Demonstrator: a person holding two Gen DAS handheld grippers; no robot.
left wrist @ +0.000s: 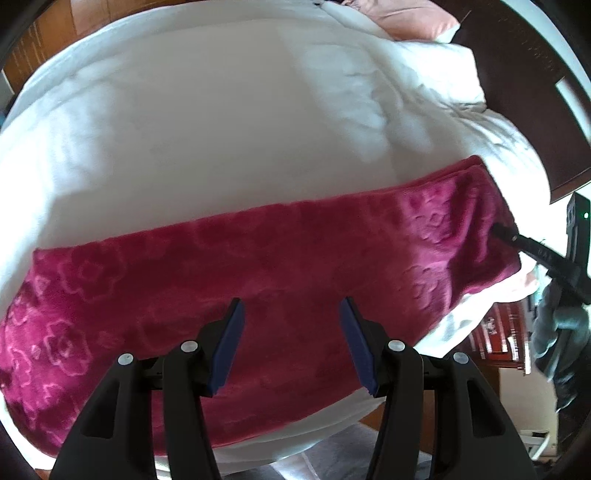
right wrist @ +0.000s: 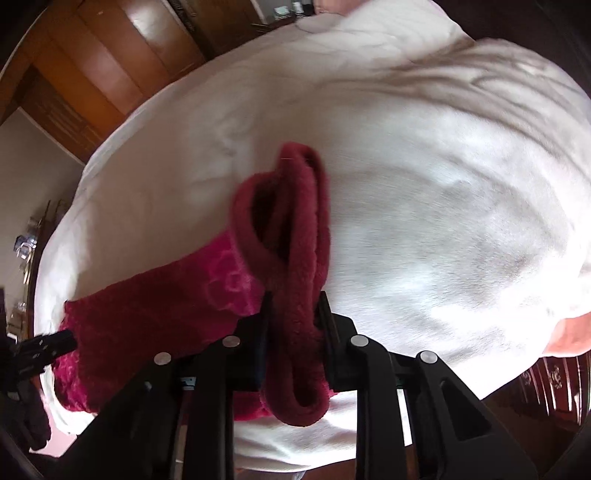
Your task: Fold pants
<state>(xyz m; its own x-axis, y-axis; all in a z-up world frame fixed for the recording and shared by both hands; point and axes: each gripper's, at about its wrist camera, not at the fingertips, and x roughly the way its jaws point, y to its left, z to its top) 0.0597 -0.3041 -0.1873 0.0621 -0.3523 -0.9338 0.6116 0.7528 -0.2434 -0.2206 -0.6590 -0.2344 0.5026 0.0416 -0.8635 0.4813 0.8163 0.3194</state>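
Nearest the left wrist camera, the left gripper [left wrist: 291, 345] hangs over the near part of the pants, its two blue-padded black fingers [left wrist: 229, 349] spread apart with nothing between them; whether the tips touch the cloth cannot be told. The task's thing, a pair of magenta plush fleece pants with an embossed flower pattern [left wrist: 258, 288], lies in a long band across the near side of a white quilted bed cover [left wrist: 207, 122], running from the near left up toward the far right. At the right end of that band the right gripper [left wrist: 504, 233] meets the fabric.

In the right wrist view, the right gripper pinches a thick doubled fold of the pants' edge between its black fingers [right wrist: 334, 334]; the fold rises above the jaws and a loop of it hangs below them toward the camera. The rest of the garment trails off to the left across the cover, where the left gripper shows at the picture's left edge, beside the pants' far end.

A brown wooden wardrobe [right wrist: 110, 62] stands beyond the bed, far left. A pink pillow [left wrist: 413, 18] lies at the far edge of the cover.
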